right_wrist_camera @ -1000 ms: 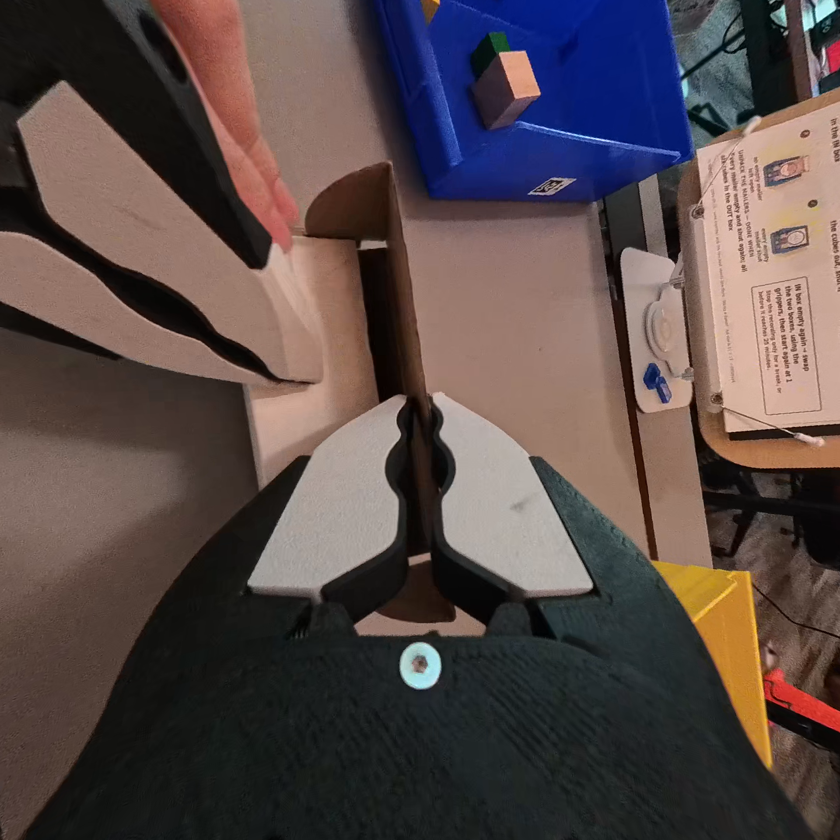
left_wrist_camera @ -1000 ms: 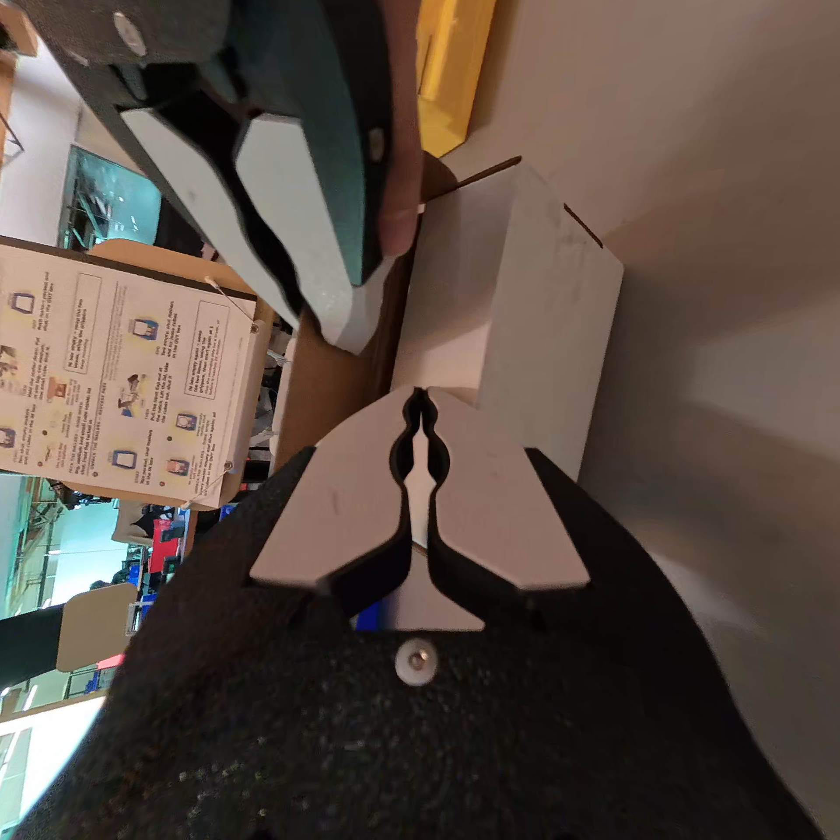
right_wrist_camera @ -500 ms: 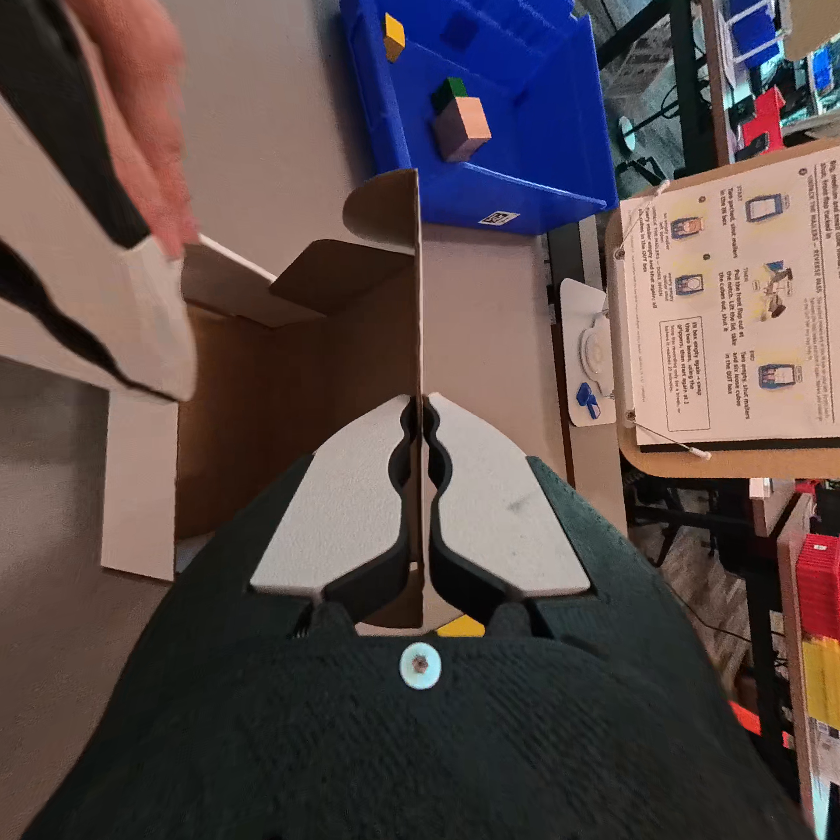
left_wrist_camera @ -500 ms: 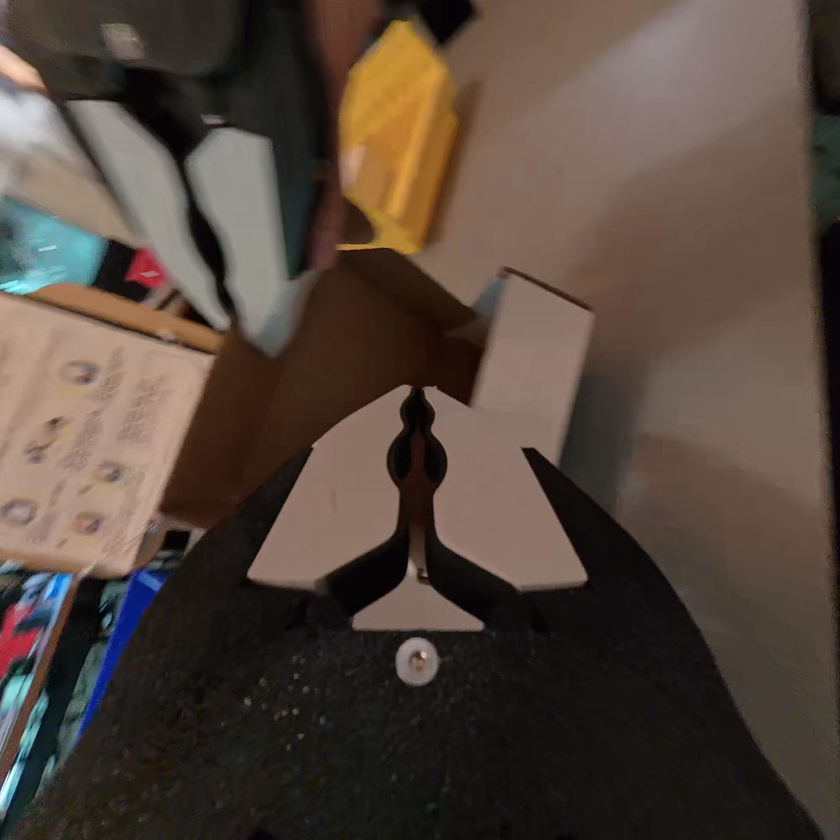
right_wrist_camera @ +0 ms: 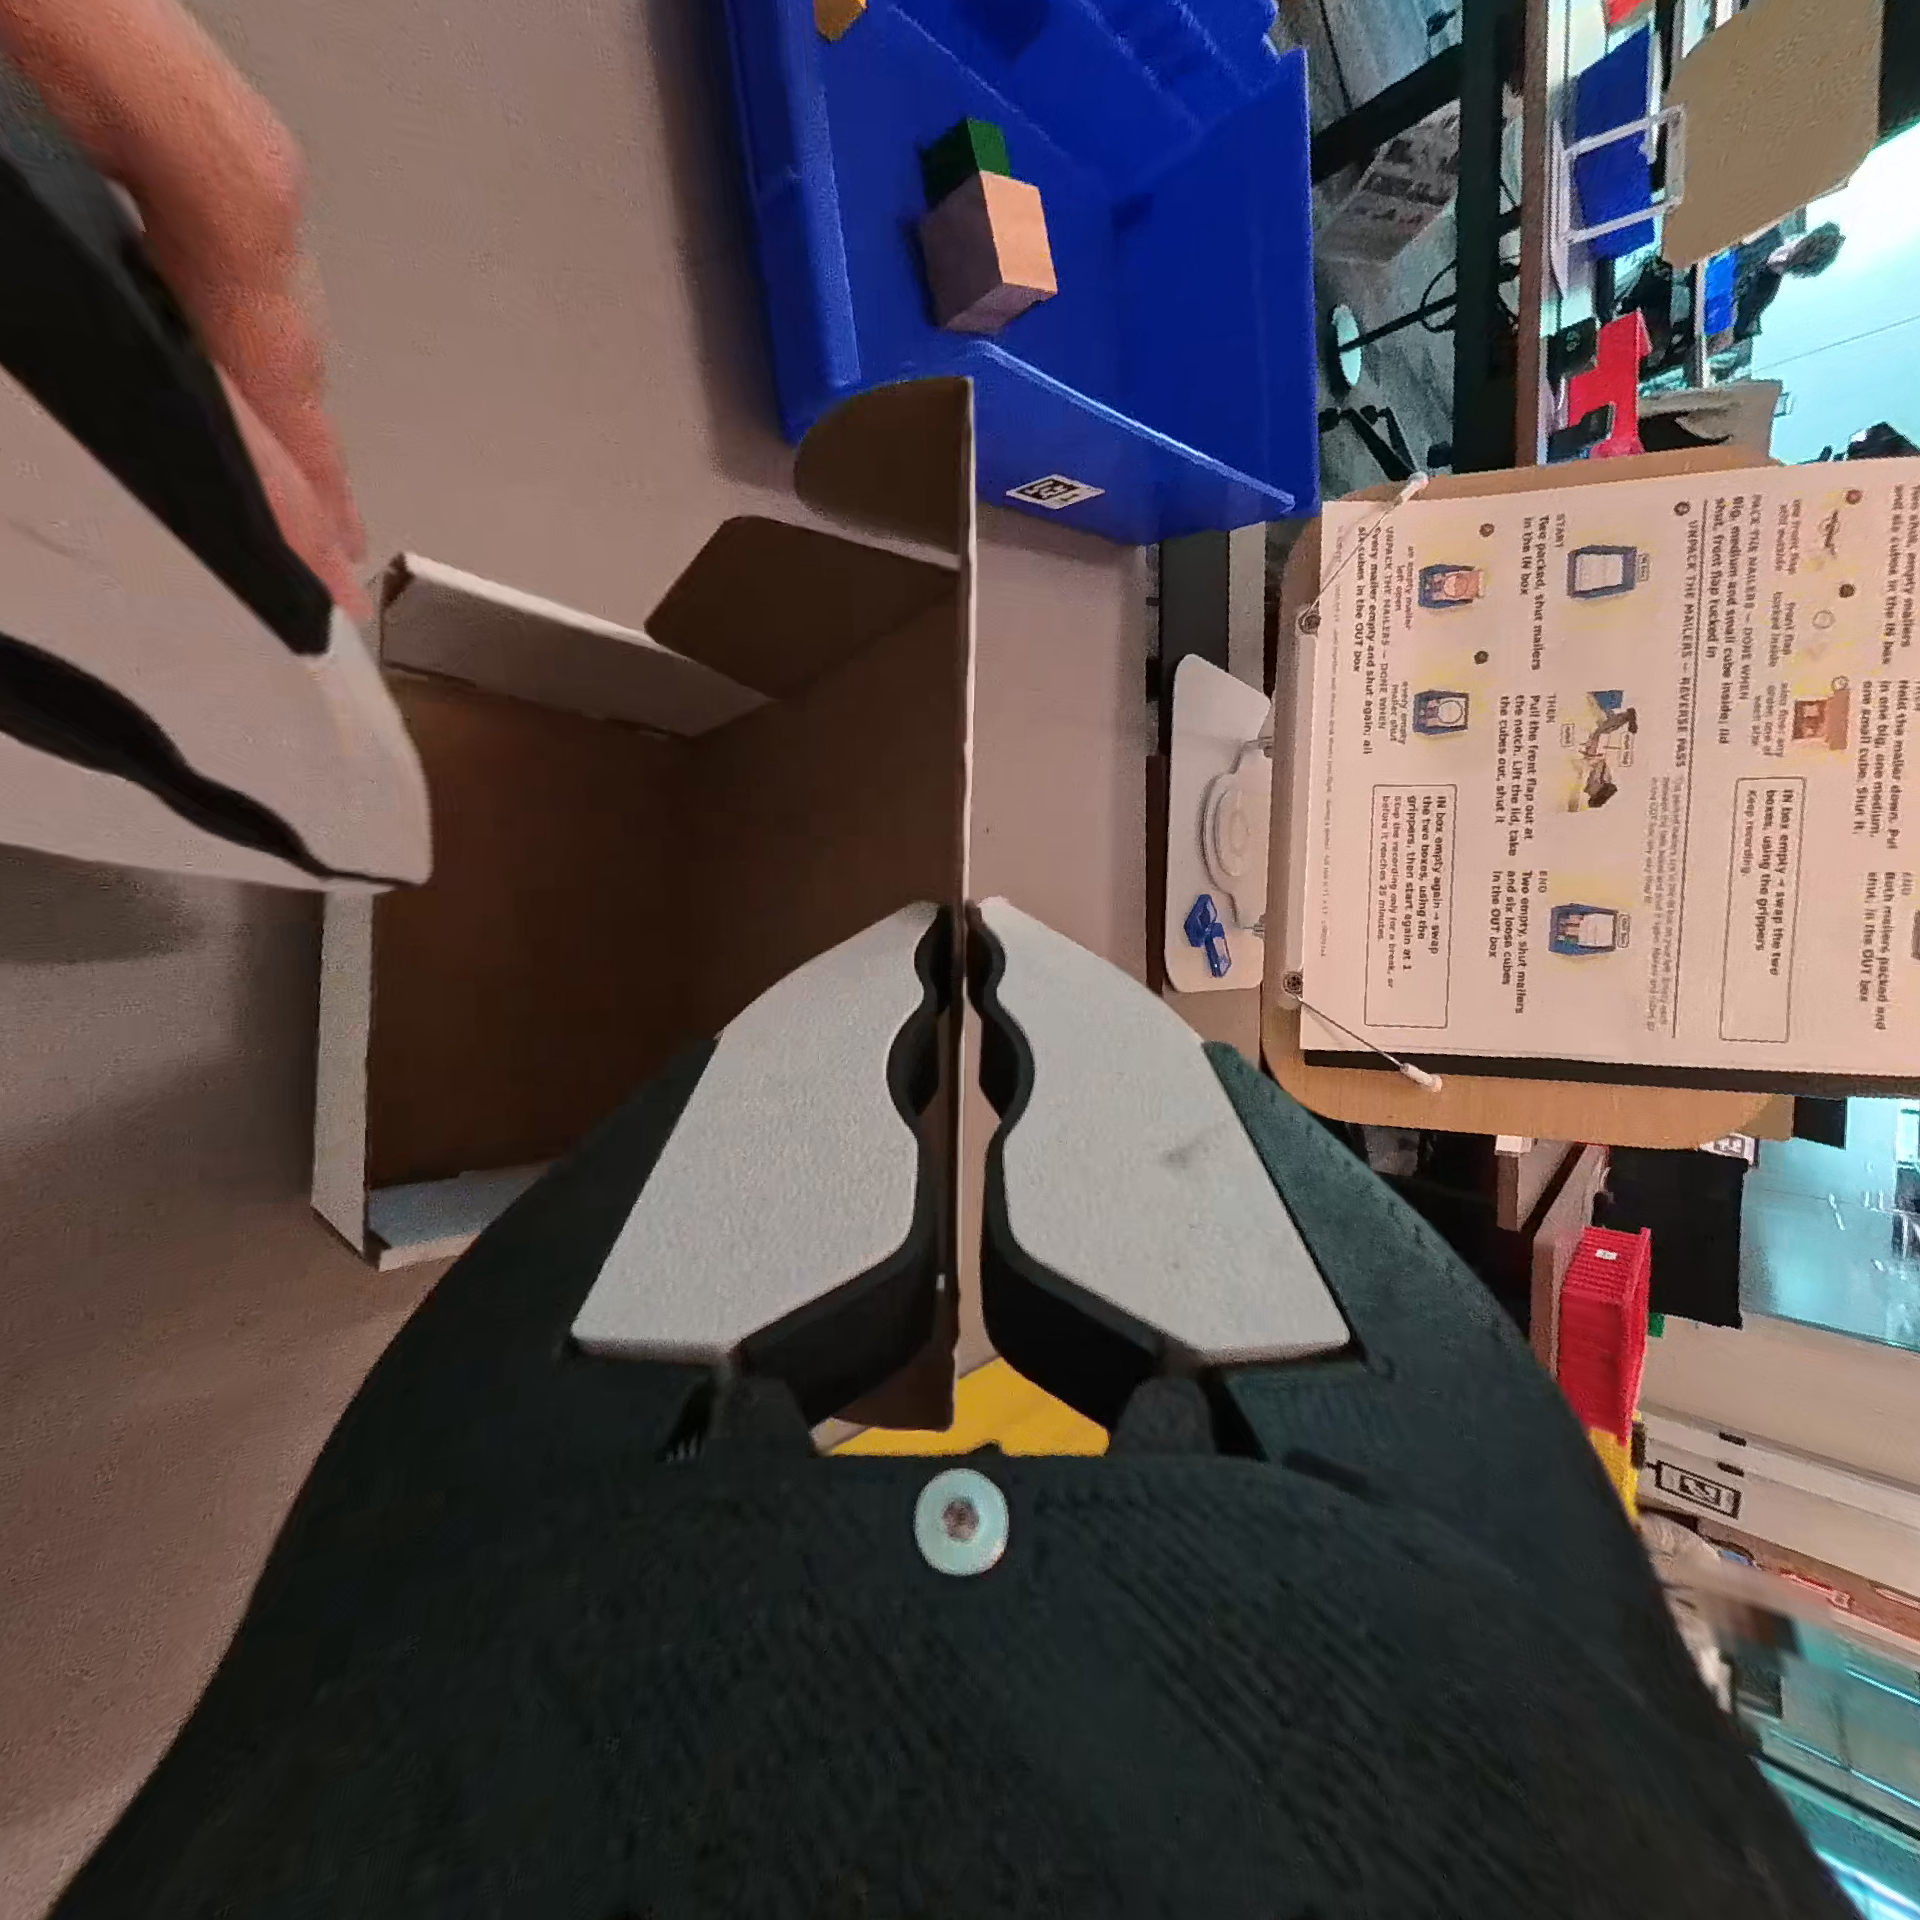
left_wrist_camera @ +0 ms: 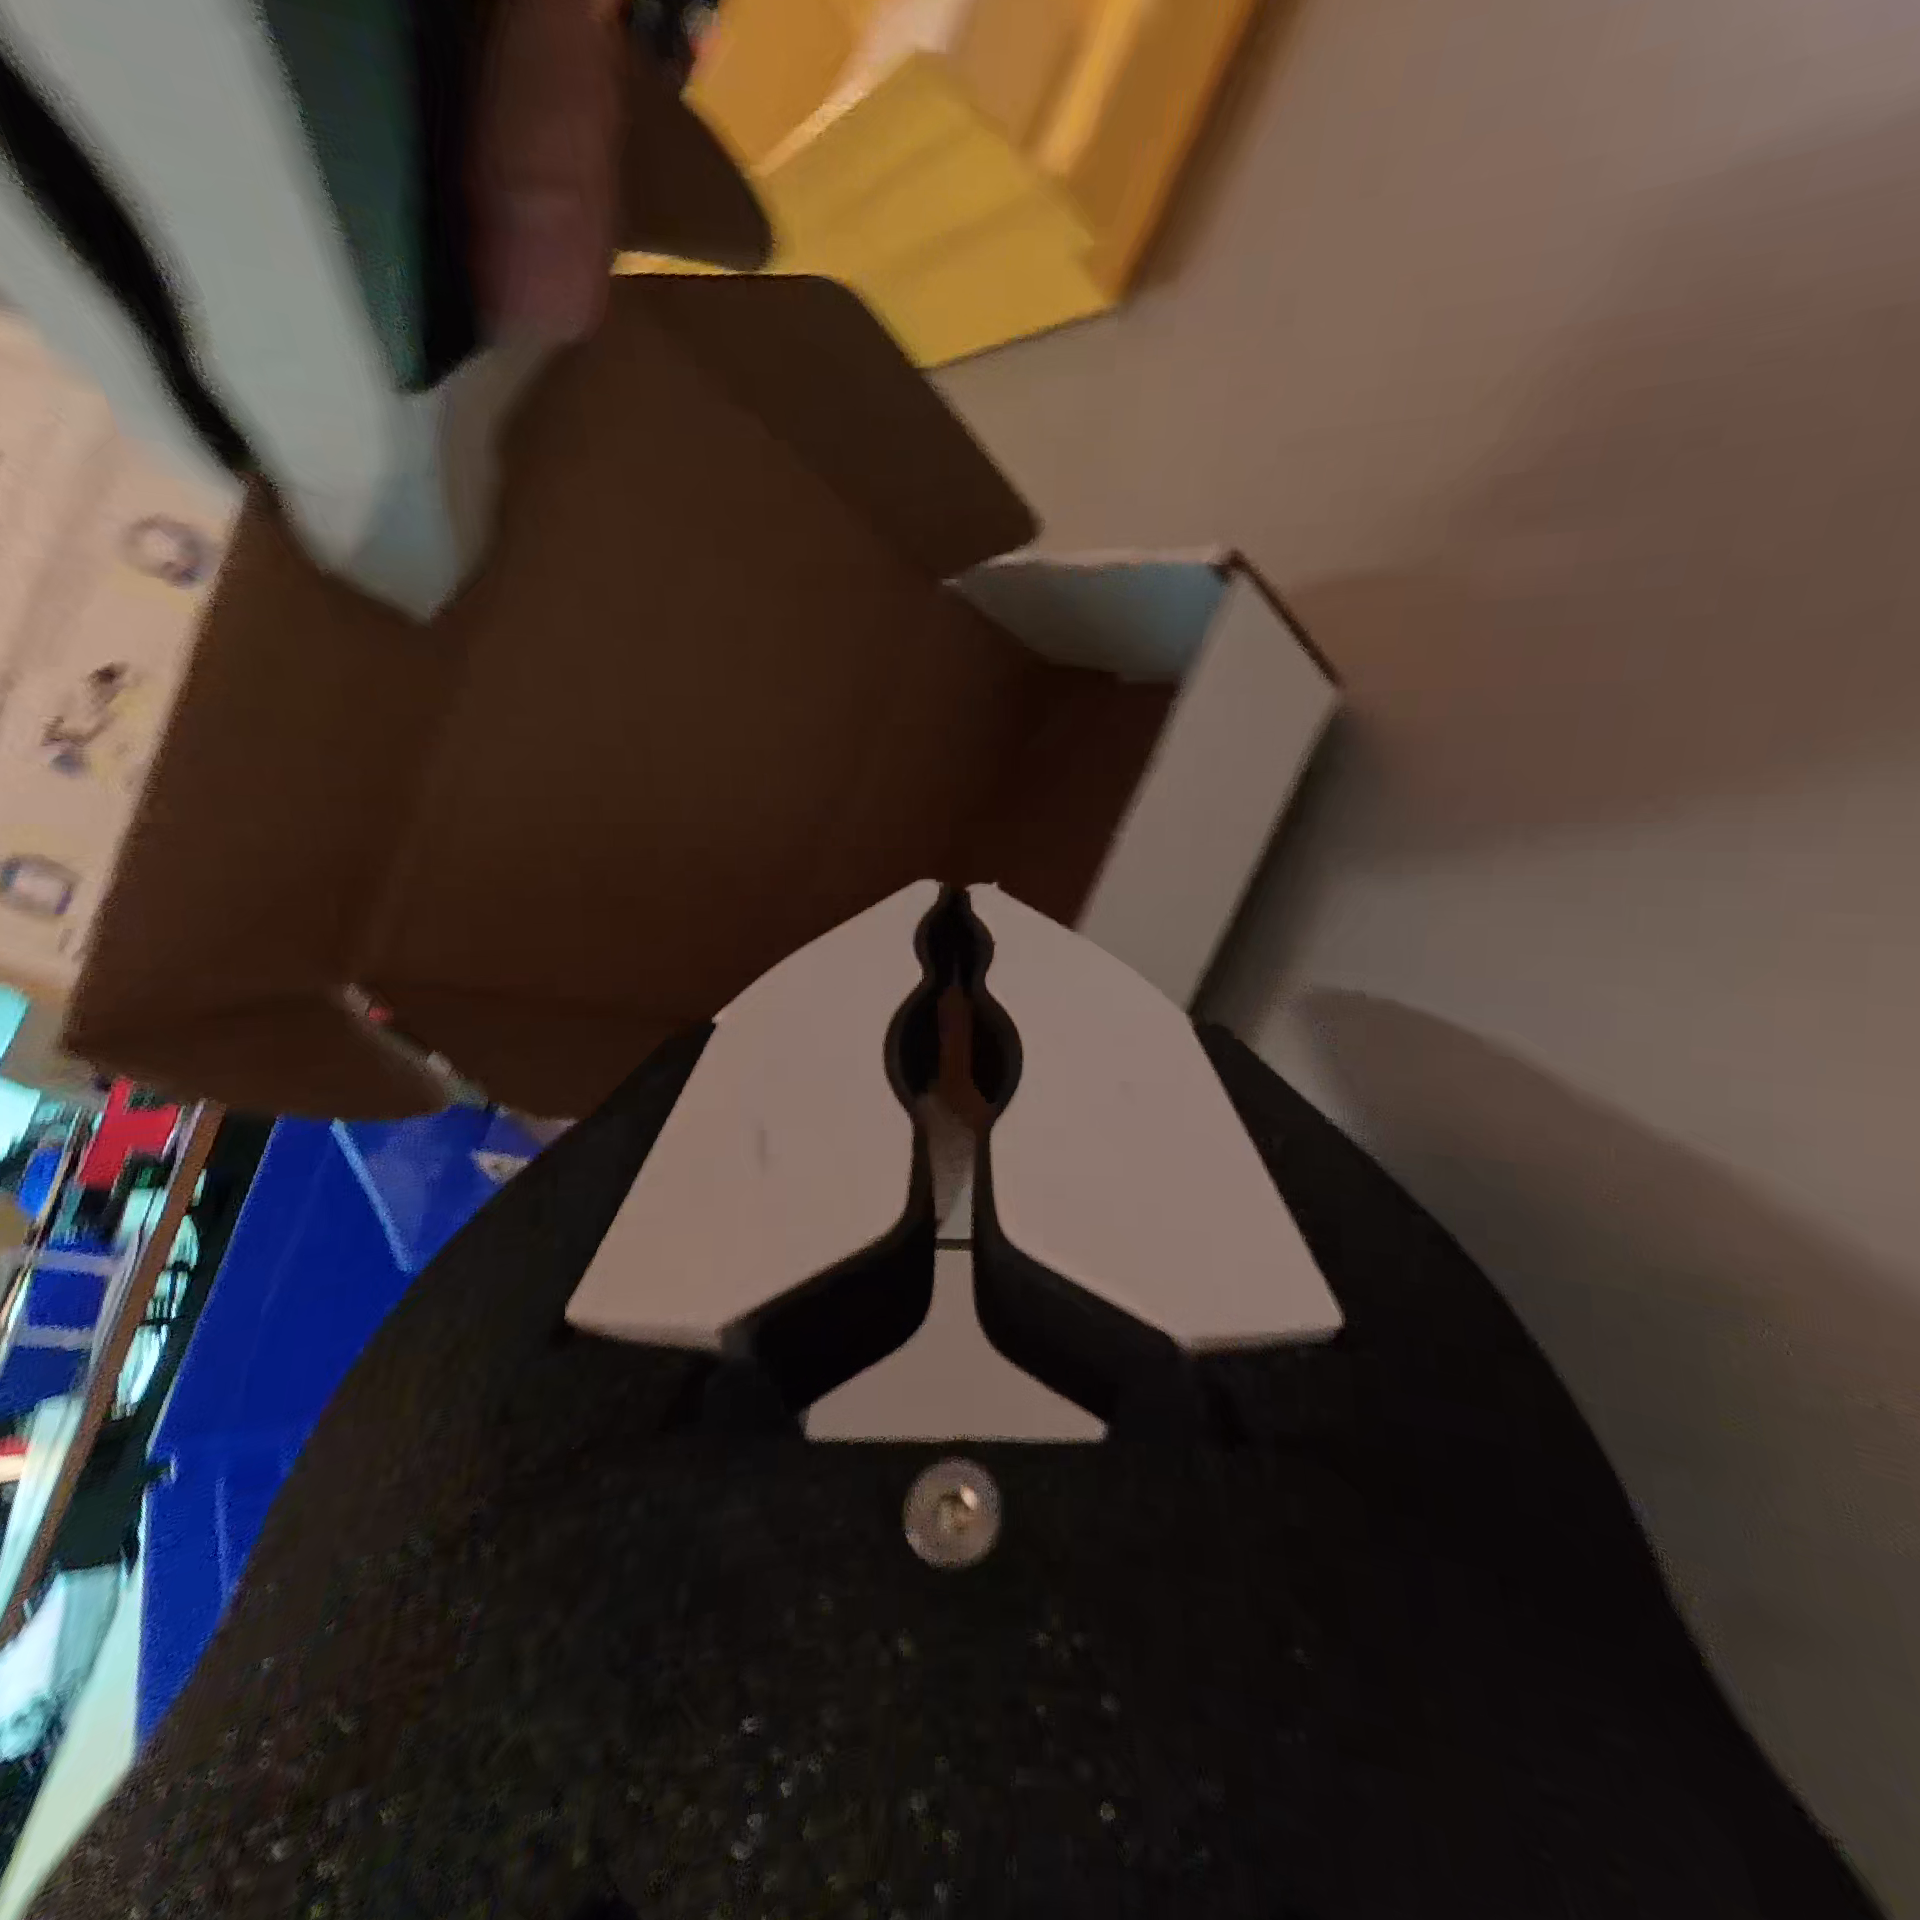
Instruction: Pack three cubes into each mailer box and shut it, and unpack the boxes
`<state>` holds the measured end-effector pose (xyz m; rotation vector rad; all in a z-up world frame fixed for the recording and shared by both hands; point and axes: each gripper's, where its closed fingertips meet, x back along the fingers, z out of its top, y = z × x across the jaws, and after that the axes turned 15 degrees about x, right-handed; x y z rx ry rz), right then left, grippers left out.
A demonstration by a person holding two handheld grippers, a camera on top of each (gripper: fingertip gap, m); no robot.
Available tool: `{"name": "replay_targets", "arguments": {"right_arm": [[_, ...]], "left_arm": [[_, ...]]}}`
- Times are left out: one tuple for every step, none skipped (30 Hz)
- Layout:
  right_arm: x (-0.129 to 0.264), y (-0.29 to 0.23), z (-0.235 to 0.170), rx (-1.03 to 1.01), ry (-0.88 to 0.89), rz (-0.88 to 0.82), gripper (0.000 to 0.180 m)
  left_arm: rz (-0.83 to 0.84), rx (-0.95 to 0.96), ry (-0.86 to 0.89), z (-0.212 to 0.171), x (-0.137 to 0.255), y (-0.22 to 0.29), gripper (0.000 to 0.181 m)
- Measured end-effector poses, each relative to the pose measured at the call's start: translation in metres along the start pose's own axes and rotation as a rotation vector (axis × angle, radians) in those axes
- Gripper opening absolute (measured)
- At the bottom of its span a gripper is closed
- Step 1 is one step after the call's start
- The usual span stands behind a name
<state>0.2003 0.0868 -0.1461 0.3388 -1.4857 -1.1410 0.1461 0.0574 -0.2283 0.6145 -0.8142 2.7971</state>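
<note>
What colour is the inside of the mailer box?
Brown inside the mailer box, with white outer walls; the right wrist view shows it best.

L (left_wrist_camera: 954, 914) & R (right_wrist_camera: 961, 914) jaws clamped.

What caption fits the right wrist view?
Right hand-held gripper clamps the raised lid of an open mailer box; cubes sit in the blue bin beyond.

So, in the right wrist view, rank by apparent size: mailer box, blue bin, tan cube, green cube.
1. Mailer box
2. Blue bin, partly cut off and farther away, so this ranking is unsure
3. Tan cube
4. Green cube, partly hidden
</note>
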Motion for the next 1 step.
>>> {"name": "replay_targets", "arguments": {"right_arm": [[-0.0011,0.0009,0.0011,-0.008,0.014,0.004,0.002]], "left_arm": [[0.036,0.04,0.007,-0.0025,-0.0033,-0.0069,0.0]]}}
